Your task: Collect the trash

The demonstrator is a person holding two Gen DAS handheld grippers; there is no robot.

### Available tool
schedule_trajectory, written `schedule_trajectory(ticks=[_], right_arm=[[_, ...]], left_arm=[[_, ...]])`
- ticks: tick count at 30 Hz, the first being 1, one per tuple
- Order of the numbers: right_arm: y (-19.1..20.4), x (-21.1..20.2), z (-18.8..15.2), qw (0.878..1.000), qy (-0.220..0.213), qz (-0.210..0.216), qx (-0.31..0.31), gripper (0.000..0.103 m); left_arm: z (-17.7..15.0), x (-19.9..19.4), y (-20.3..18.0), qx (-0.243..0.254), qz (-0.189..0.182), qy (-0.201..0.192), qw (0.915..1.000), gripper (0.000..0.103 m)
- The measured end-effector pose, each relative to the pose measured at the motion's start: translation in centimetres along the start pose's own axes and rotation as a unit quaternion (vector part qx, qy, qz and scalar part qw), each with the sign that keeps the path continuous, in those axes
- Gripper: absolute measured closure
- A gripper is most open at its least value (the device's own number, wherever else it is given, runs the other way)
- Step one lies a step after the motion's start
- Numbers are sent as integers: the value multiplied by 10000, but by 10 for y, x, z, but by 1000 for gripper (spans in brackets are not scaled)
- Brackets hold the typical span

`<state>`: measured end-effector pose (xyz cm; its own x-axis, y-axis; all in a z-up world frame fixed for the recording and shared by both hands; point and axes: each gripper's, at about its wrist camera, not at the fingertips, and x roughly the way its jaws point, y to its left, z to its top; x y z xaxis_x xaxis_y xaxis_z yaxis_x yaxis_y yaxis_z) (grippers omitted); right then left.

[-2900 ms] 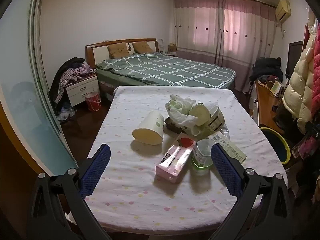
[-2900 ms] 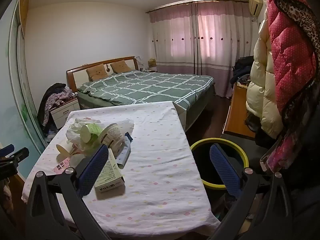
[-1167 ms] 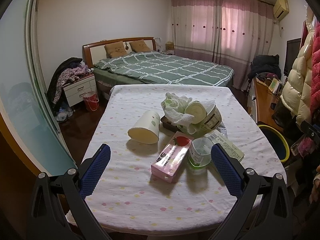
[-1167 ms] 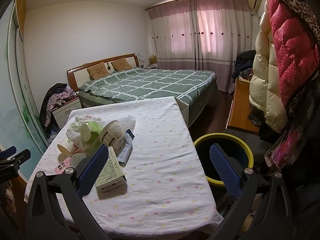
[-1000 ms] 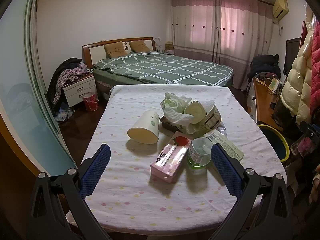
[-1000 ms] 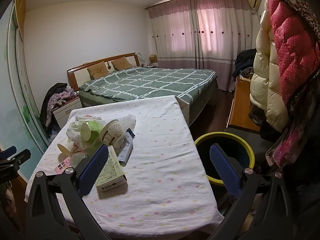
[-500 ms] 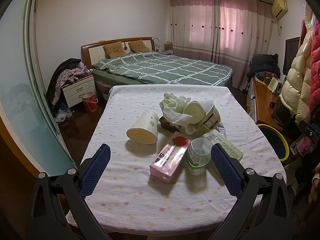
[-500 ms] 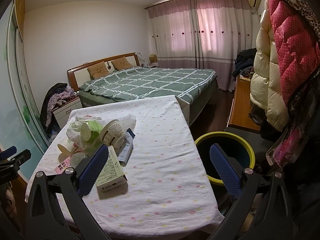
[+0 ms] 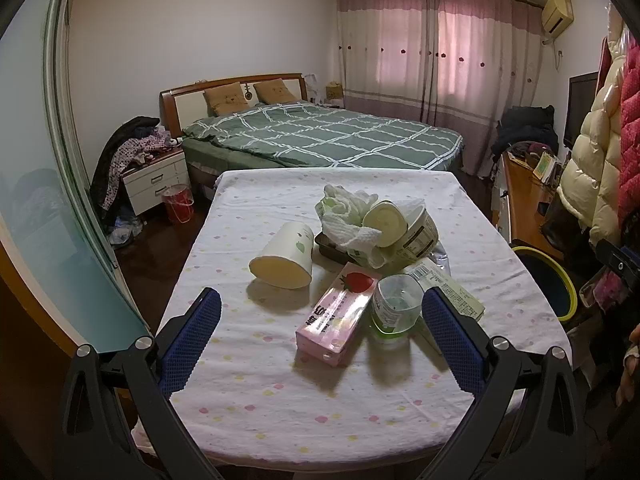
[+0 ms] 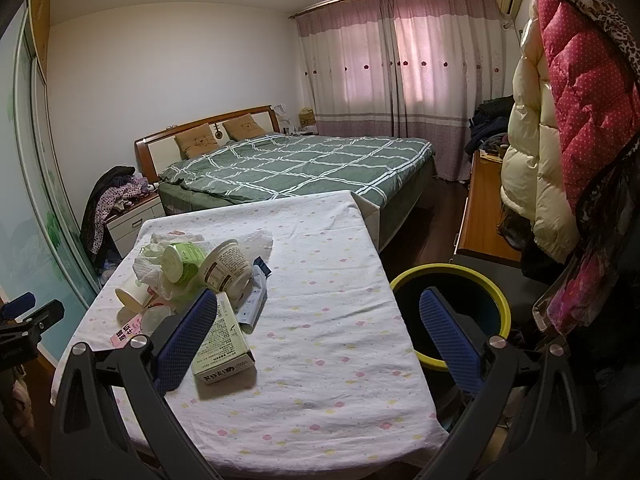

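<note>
Trash lies in a heap on the table [image 9: 280, 400]: a tipped paper cup [image 9: 284, 256], a pink strawberry carton [image 9: 338, 314], a clear plastic cup [image 9: 396, 304], crumpled tissue [image 9: 348, 216], round tubs [image 9: 400, 226] and a green-white box [image 10: 222, 340]. My left gripper [image 9: 318, 320] is open and empty, held above the near table edge with the carton between its fingers in view. My right gripper [image 10: 316, 320] is open and empty, over the table's right side. A yellow-rimmed bin [image 10: 452, 312] stands on the floor beside the table; it also shows in the left wrist view [image 9: 548, 284].
A bed [image 9: 320, 140] stands behind the table. A nightstand with clothes [image 9: 148, 168] and a red bucket [image 9: 178, 202] are at left. Hanging coats [image 10: 560, 120] and a wooden desk [image 10: 484, 208] crowd the right. A glass sliding door [image 9: 48, 220] runs along the left.
Both grippers drifted slightly; the left view pulled back a little from the trash heap. Both stay open, nothing taken hold of.
</note>
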<state>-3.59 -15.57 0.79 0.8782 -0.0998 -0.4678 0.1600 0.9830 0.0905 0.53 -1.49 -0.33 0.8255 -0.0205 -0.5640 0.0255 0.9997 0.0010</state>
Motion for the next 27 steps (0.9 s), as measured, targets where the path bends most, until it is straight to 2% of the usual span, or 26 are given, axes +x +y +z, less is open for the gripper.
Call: schedule_trajectory(ticks=[8, 13, 18, 24, 26, 27], right_arm=[[3, 8, 0, 10000, 71, 5, 3, 6], [14, 23, 2, 9999, 81, 123, -43, 6], [34, 57, 6, 9990, 236, 370, -101, 6], [75, 115, 7, 9937, 699, 800, -350, 6], [90, 128, 6, 9911, 815, 943, -468, 10], [98, 135, 7, 9894, 876, 1041, -510, 16]], left_arm=[[0, 4, 0, -17, 23, 36, 10000, 4], [1, 17, 13, -128, 146, 96, 9998, 4], [1, 30, 27, -232, 289, 171, 9992, 4], [4, 49, 43, -311, 420, 262, 9983, 4], [6, 56, 47, -338, 448, 284, 9980, 4], [7, 58, 49, -347, 462, 292, 9979, 4]])
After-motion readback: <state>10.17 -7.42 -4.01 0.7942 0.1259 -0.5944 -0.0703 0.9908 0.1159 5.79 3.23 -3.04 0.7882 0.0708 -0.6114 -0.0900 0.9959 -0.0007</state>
